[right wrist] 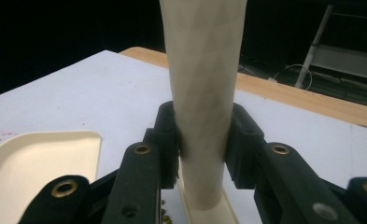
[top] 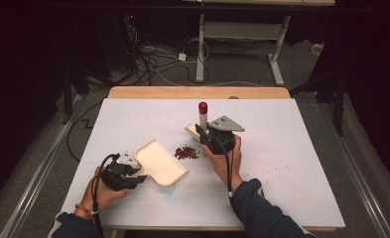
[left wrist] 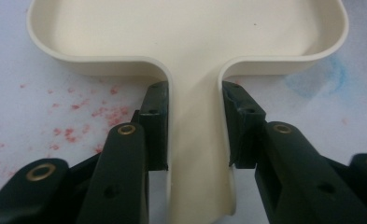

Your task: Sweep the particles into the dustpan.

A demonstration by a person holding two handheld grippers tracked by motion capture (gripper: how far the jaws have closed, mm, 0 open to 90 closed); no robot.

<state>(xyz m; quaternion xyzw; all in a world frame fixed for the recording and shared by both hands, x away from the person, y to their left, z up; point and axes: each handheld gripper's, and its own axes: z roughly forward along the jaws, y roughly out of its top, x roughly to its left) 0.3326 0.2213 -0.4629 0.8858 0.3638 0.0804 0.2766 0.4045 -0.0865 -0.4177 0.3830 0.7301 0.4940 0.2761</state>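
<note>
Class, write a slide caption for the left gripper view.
Left hand-held gripper clamps the cream dustpan by its handle.

The high view is looking forward and down over the whole white table. The left gripper view is sitting close above the tabletop, facing the cream dustpan, which the right gripper view, angled toward the table's far edge, is sharing.

Cables, perhaps a desk frame
</note>
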